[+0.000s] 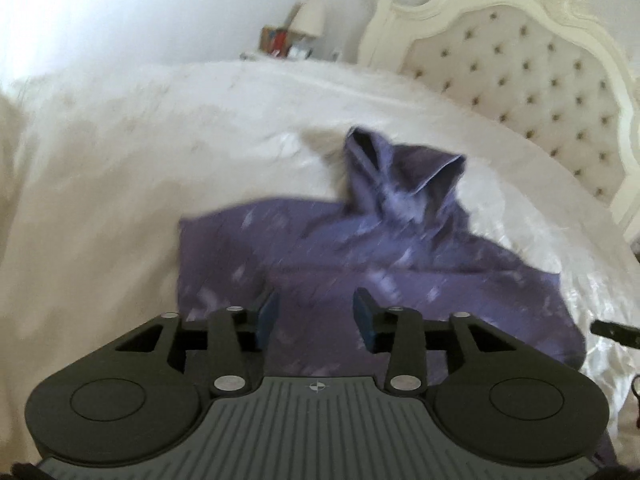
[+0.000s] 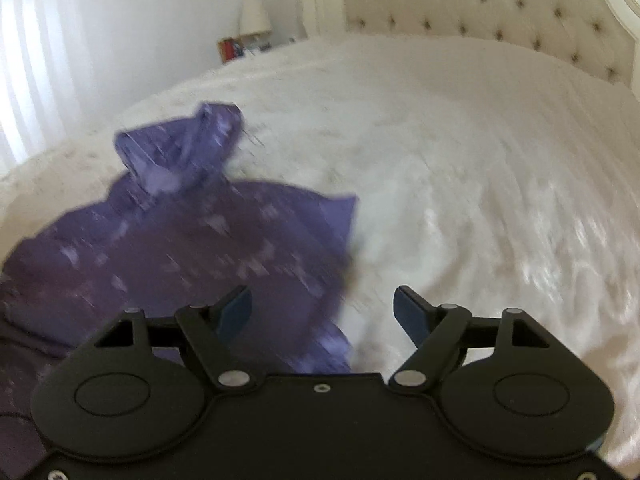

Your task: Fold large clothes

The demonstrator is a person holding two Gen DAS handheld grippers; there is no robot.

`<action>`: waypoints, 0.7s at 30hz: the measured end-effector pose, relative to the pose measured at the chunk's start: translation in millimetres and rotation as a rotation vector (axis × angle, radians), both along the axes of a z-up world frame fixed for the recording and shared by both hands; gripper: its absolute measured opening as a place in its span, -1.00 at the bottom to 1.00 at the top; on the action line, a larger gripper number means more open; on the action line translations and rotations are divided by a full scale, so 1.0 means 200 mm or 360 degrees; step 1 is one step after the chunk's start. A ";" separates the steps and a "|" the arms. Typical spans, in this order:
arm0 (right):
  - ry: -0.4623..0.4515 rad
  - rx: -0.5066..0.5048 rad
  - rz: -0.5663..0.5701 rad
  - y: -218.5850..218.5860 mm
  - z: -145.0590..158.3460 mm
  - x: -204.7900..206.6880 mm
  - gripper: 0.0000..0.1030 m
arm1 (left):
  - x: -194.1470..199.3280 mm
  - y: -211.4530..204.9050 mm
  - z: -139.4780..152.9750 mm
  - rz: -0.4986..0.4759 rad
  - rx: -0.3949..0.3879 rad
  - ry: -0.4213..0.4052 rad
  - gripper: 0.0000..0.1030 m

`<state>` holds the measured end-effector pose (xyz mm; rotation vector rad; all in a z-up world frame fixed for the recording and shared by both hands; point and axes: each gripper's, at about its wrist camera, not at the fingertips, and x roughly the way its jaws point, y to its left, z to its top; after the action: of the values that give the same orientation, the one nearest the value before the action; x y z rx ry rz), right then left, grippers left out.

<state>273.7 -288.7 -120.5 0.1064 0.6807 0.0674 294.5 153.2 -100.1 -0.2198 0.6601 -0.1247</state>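
Observation:
A purple garment with pale flecks (image 1: 360, 252) lies partly folded on the white bedspread (image 1: 120, 168), one bunched part sticking up at its far end. My left gripper (image 1: 316, 312) hovers above its near part, open, with nothing between its blue pads. In the right wrist view the same purple garment (image 2: 192, 240) lies to the left. My right gripper (image 2: 322, 312) is open wide over the garment's right edge and the bedspread (image 2: 480, 200), holding nothing. A bit of the right gripper shows at the left wrist view's right edge.
A cream tufted headboard (image 1: 520, 64) stands at the far right of the bed. Beyond the bed's far side, a lamp (image 1: 310, 16) and a cluttered nightstand (image 1: 280, 42) stand against the wall. Both views are motion-blurred.

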 end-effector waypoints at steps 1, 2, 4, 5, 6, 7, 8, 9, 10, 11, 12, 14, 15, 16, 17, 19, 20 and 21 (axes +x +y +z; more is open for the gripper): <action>-0.0015 0.0011 0.0018 0.02 0.02 0.01 0.55 | 0.01 -0.02 0.02 -0.0019 0.0000 -0.0016 -0.18; -0.0025 0.0026 0.0043 0.04 0.04 0.03 0.55 | 0.03 -0.04 0.04 -0.0038 -0.0008 -0.0025 -0.16; -0.0047 0.0045 0.0087 0.10 0.07 0.07 0.55 | 0.07 -0.08 0.04 -0.0066 -0.0023 -0.0025 -0.11; -0.0058 0.0052 0.0108 0.13 0.08 0.10 0.55 | 0.09 -0.10 0.03 -0.0069 -0.0021 -0.0023 -0.09; -0.0069 0.0057 0.0129 0.16 0.09 0.12 0.55 | 0.12 -0.12 0.02 -0.0069 -0.0016 -0.0018 -0.09; -0.0079 0.0061 0.0144 0.19 0.09 0.15 0.55 | 0.14 -0.13 0.00 -0.0068 -0.0013 -0.0012 -0.09; -0.0093 0.0068 0.0162 0.22 0.10 0.18 0.55 | 0.16 -0.15 -0.01 -0.0070 -0.0017 -0.0007 -0.09; -0.0101 0.0074 0.0175 0.25 0.10 0.20 0.55 | 0.18 -0.16 -0.02 -0.0077 -0.0022 0.0000 -0.08; -0.0108 0.0076 0.0191 0.28 0.11 0.24 0.55 | 0.20 -0.17 -0.03 -0.0083 -0.0021 0.0007 -0.06; -0.0116 0.0071 0.0211 0.32 0.11 0.27 0.55 | 0.23 -0.18 -0.04 -0.0087 -0.0015 0.0017 -0.03; -0.0122 0.0062 0.0229 0.35 0.11 0.30 0.55 | 0.25 -0.19 -0.05 -0.0090 -0.0009 0.0027 -0.03; -0.0135 0.0032 0.0271 0.41 0.11 0.39 0.55 | 0.32 -0.21 -0.08 -0.0098 -0.0012 0.0052 -0.03; -0.0139 0.0014 0.0290 0.45 0.10 0.44 0.55 | 0.34 -0.21 -0.08 -0.0100 -0.0022 0.0058 -0.03; -0.0140 0.0001 0.0302 0.47 0.10 0.47 0.55 | 0.37 -0.22 -0.08 -0.0098 -0.0035 0.0057 -0.03; -0.0136 -0.0020 0.0316 0.50 0.10 0.52 0.55 | 0.40 -0.23 -0.08 -0.0098 -0.0042 0.0055 -0.03; -0.0131 -0.0055 0.0329 0.54 0.09 0.60 0.55 | 0.48 -0.24 -0.08 -0.0094 -0.0039 0.0045 -0.03; -0.0131 -0.0070 0.0332 0.57 0.08 0.65 0.55 | 0.52 -0.25 -0.08 -0.0092 -0.0035 0.0041 -0.03; -0.0135 -0.0078 0.0331 0.58 0.08 0.69 0.55 | 0.55 -0.25 -0.08 -0.0089 -0.0031 0.0038 -0.03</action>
<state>410.9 -172.4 -105.1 -0.0144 0.6063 0.2535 405.2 104.0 -115.7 -0.2220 0.6890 -0.1826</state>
